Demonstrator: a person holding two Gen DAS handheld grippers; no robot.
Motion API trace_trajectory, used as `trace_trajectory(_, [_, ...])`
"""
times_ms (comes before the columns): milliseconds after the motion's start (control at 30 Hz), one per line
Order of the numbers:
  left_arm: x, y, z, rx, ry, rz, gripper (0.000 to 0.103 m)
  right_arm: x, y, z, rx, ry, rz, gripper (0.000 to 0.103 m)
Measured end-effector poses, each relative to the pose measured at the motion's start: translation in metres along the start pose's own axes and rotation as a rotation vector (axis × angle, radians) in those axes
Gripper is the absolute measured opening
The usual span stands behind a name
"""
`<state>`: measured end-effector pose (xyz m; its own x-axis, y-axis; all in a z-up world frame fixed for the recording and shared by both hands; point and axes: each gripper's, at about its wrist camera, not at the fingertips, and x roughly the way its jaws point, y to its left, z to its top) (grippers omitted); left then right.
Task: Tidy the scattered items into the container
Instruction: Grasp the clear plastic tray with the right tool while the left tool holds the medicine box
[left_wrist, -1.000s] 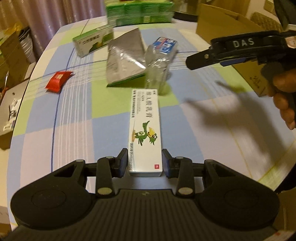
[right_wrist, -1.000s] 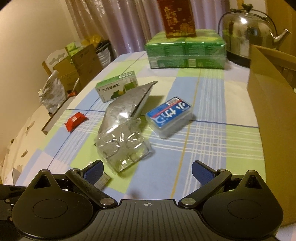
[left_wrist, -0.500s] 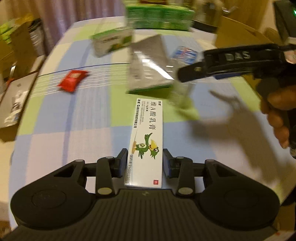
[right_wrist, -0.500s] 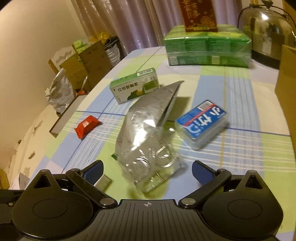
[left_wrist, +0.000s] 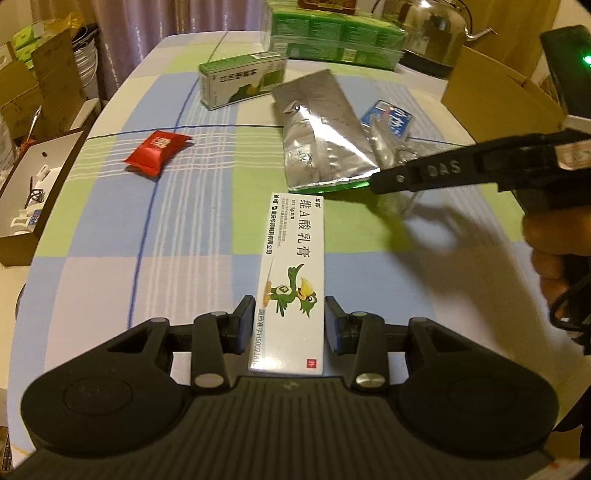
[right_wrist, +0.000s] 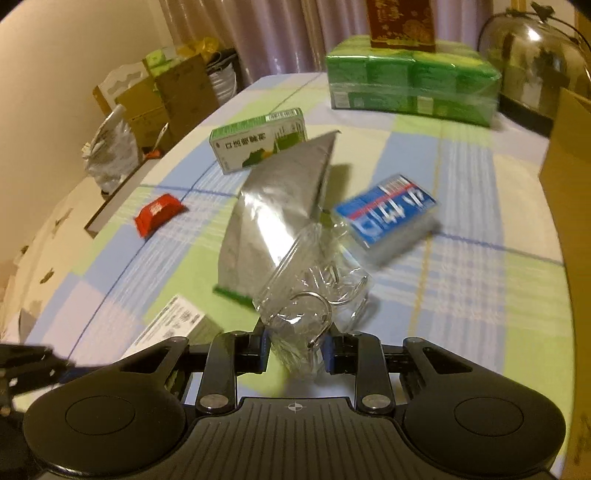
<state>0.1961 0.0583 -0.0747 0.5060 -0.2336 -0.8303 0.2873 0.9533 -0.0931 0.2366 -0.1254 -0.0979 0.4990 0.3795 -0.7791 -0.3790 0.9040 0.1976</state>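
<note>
My left gripper (left_wrist: 290, 325) is shut on a long white ointment box (left_wrist: 295, 266) with a green bird on it, held low over the checked tablecloth. My right gripper (right_wrist: 295, 349) is closing its jaws on a clear plastic packet (right_wrist: 314, 288) of metal hooks, and both pads touch the packet's near end. A silver foil pouch (right_wrist: 280, 206) lies just behind the packet. A blue box (right_wrist: 391, 210), a green-and-white box (right_wrist: 258, 140) and a red sachet (right_wrist: 157, 214) lie scattered farther off. An open cardboard box (left_wrist: 498, 96) stands at the right.
A shrink-wrapped stack of green packs (right_wrist: 410, 85) with a red carton on top and a steel kettle (right_wrist: 535, 62) stand at the table's far end. Cardboard boxes (left_wrist: 40, 85) and a tray of small parts (left_wrist: 33, 184) sit beyond the left edge. A hand (left_wrist: 554, 251) holds the right gripper.
The right gripper's jaws went from wide open to closed around the clear packet as it came in lower over it. The left gripper kept its hold on the ointment box and shifted sideways.
</note>
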Motion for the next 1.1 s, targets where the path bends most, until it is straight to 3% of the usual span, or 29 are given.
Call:
trace_trajectory(200, [-0.005,-0.029,-0.008,0.046,0.010,-0.055,0.034,-0.040,-0.011,-0.045,-0.097,0.040,-0.037,0.025])
trace_trajectory(333, [-0.005,-0.050,-0.014,0.079,0.019,-0.074,0.034,-0.058,-0.014,-0.071,-0.139,0.020,-0.078,0.025])
trace_trajectory(433, [-0.004,-0.062,-0.015,0.093,0.012,-0.067,0.037,-0.064,-0.016,-0.084,-0.136,-0.002,-0.102,0.035])
trace_trajectory(467, [-0.004,-0.064,-0.015,0.094,0.013,-0.070,0.041,-0.066,-0.017,-0.086,-0.122,-0.009,-0.107,0.048])
trace_trajectory(500, [-0.003,-0.065,-0.014,0.094,0.013,-0.071,0.041,-0.067,-0.018,-0.088,-0.105,-0.018,-0.108,0.058])
trace_trajectory(533, [-0.002,-0.067,-0.013,0.095,0.012,-0.067,0.041,-0.069,-0.019,-0.090,-0.090,-0.028,-0.109,0.060])
trace_trajectory(900, [0.007,-0.067,0.000,0.114,0.013,-0.034,0.041,-0.050,-0.004,-0.085,-0.077,-0.069,-0.129,0.060])
trace_trajectory(1033, [0.009,-0.066,0.000,0.107,0.015,-0.034,0.041,-0.046,-0.006,-0.081,-0.040,-0.068,-0.080,0.062])
trace_trajectory(1100, [0.009,-0.064,0.000,0.102,0.015,-0.040,0.041,-0.048,-0.009,-0.080,-0.003,-0.068,-0.057,0.078])
